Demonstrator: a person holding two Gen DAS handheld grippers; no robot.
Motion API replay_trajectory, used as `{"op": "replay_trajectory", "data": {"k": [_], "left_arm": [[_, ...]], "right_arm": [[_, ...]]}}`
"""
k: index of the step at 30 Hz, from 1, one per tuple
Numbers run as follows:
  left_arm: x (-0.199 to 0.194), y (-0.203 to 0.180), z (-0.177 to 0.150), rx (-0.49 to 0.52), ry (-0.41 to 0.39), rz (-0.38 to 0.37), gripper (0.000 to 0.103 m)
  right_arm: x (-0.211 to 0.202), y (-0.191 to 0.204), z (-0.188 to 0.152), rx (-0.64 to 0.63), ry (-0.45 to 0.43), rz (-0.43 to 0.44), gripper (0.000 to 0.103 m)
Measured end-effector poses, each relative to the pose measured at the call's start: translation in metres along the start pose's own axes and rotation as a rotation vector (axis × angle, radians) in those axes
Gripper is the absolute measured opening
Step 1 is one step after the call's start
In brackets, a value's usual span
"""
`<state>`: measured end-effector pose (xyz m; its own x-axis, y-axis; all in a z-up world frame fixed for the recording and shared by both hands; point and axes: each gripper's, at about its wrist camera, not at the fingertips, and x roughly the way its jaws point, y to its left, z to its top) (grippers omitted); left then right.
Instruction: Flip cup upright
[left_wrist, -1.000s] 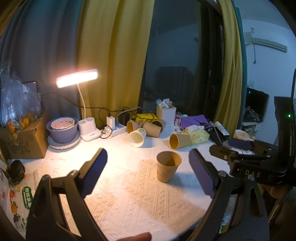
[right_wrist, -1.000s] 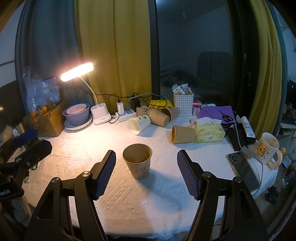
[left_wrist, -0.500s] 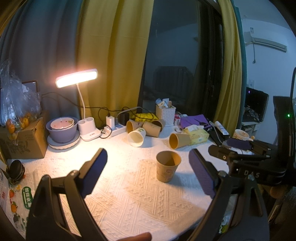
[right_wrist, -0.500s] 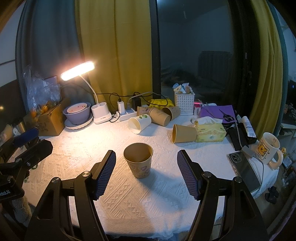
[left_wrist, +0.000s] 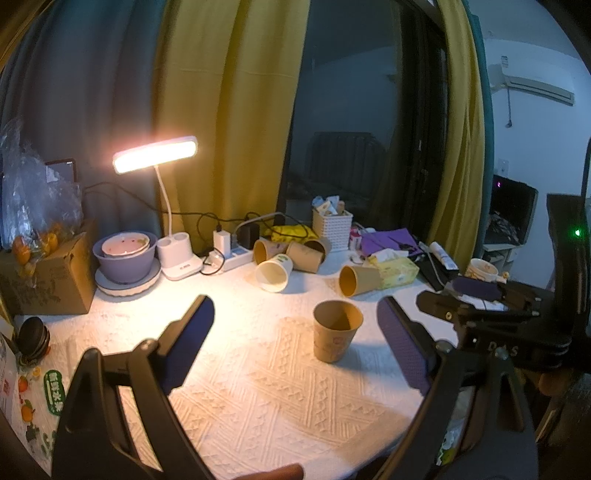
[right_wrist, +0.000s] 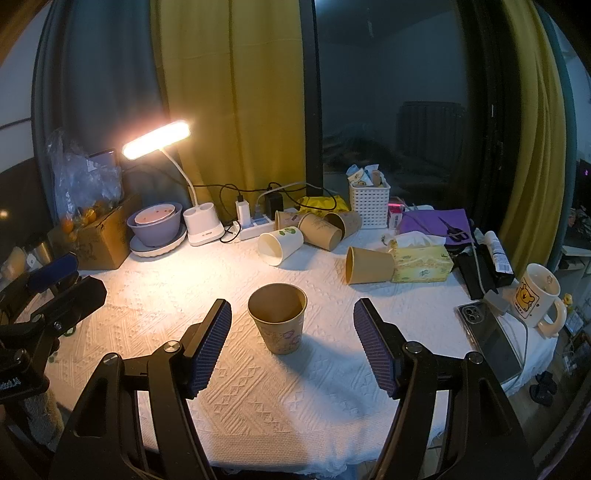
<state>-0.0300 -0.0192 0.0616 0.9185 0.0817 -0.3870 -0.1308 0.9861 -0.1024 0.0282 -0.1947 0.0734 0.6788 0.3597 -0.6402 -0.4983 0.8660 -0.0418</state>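
Note:
A brown paper cup stands upright, mouth up, on the white tablecloth; it also shows in the left wrist view. My right gripper is open and empty, its blue pads on either side of the cup and a little nearer me, not touching it. My left gripper is open and empty, further back, with the cup ahead and to the right between its pads. The right gripper's body shows at the right of the left wrist view.
Several paper cups lie on their sides behind: a white one, brown ones and another against a yellow tissue box. A lit desk lamp, bowls, power strip, basket, phone and mug ring the table.
Both grippers have drawn back very slightly from the upright cup. The cup has not moved.

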Motion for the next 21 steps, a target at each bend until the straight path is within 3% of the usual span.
{"op": "replay_trajectory", "data": {"k": [21], "left_arm": [[0.0,-0.0007,-0.0012,0.001,0.001,-0.004,0.091]], "right_arm": [[0.0001,0.0075,-0.0026,-0.002,0.0,0.015,0.072]]}}
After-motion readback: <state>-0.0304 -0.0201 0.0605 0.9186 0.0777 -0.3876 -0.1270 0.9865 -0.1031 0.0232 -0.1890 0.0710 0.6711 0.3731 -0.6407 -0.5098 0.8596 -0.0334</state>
